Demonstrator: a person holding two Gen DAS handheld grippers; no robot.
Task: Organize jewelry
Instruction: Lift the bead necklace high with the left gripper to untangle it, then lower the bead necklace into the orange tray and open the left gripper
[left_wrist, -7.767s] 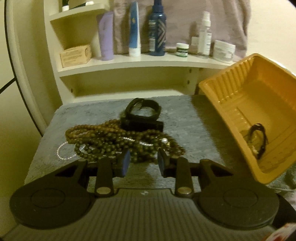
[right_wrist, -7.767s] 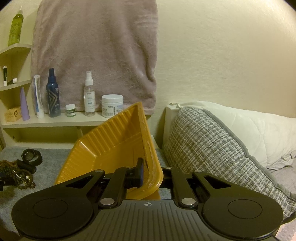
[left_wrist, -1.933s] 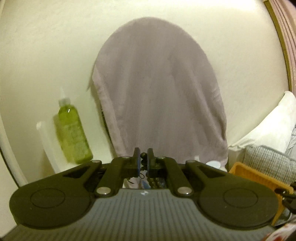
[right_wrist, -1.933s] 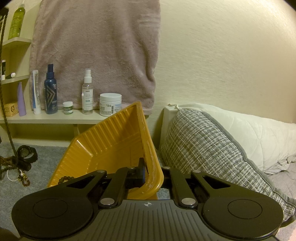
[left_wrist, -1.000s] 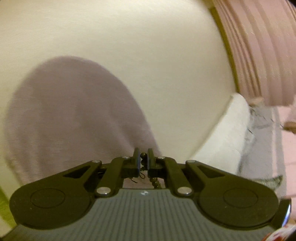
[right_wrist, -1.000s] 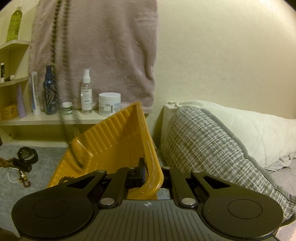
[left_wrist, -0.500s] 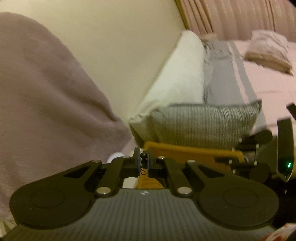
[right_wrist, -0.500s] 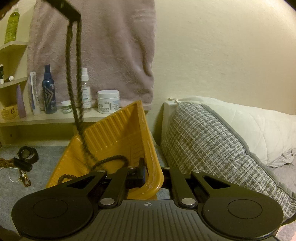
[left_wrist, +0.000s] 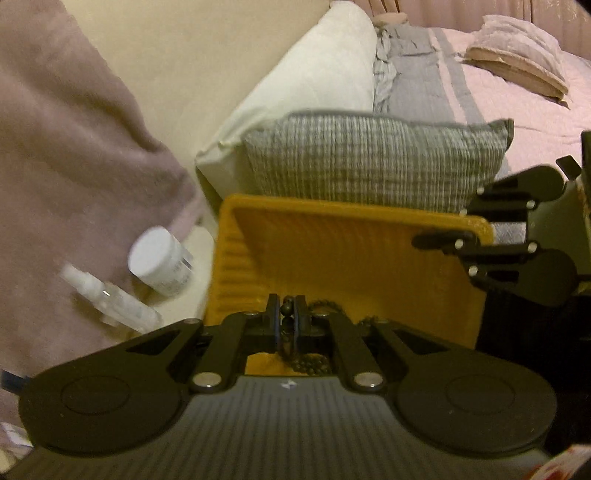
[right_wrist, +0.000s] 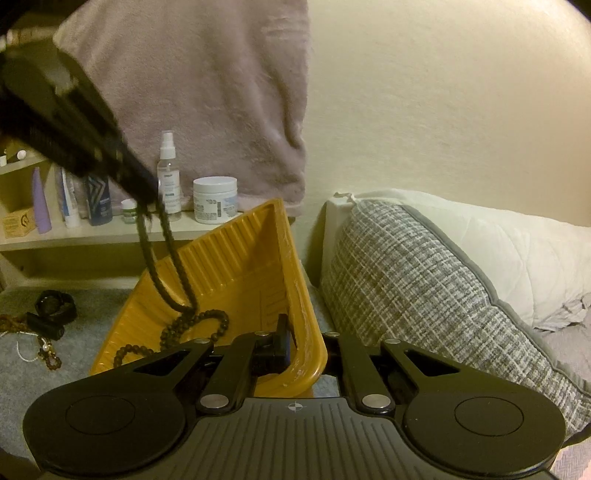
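Lowering the bead necklace (right_wrist: 192, 325) into the yellow tray (right_wrist: 236, 258), we keep the left gripper (left_wrist: 287, 314) pinched tight on a few beads, so the strand hangs in two lines and its low end coils on the tray floor. Our right gripper (right_wrist: 306, 347) is clamped on the tray's near corner rim, tipping the tray up on edge, prob. so the beads slide into the near, low end and don't spill out.

The right wrist view shows what the left can't: the whole drop of the strand, the coil already in the tray, and the rest of the jewelry (right_wrist: 40, 332) left on the grey cloth (right_wrist: 74, 354) w/ a black watch (right_wrist: 55, 304), well apart from the tray. The left wrist view shows the pinch itself up close, beads between the pads, plus the right gripper on the tray's right corner.
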